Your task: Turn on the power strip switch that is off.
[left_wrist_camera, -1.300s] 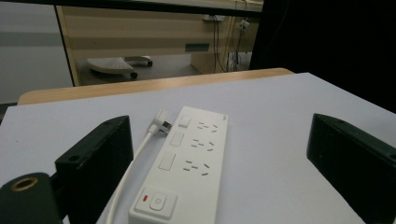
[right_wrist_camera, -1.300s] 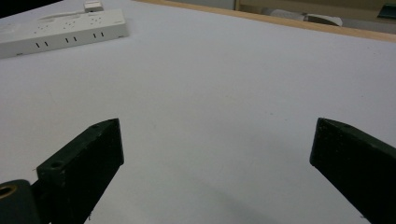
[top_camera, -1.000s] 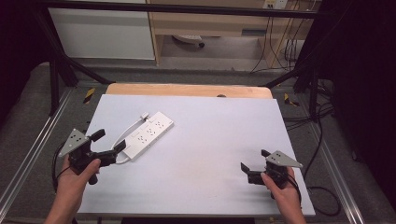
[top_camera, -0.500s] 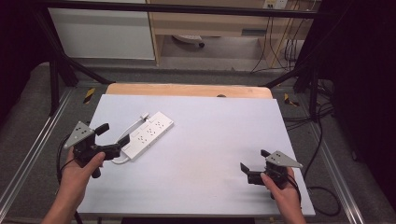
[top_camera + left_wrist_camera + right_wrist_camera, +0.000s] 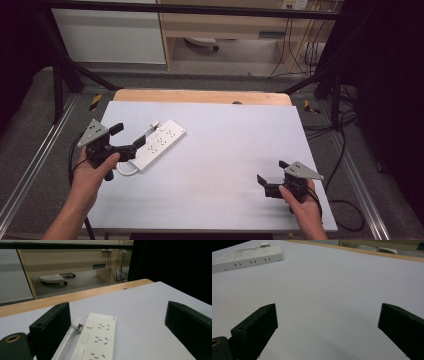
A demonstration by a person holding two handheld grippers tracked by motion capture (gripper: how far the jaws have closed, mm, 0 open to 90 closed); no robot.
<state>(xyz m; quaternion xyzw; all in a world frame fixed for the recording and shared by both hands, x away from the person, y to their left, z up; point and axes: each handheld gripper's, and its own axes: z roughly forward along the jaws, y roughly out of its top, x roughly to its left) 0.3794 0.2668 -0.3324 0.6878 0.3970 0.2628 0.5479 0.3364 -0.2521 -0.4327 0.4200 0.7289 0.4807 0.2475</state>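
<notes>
White power strip lying at table's far left. Left gripper hovering over strip's near end, jaws gaping wide. Right gripper idling near right, jaws wide, nothing held.

Left gripper: black body, two flat black jaws, grey three-cornered plate on top, black cable trailing at lower left of the high view. Screw hole near each jaw base. Right gripper: same build, at lower right. Forearms bare, no sleeves.
</notes>
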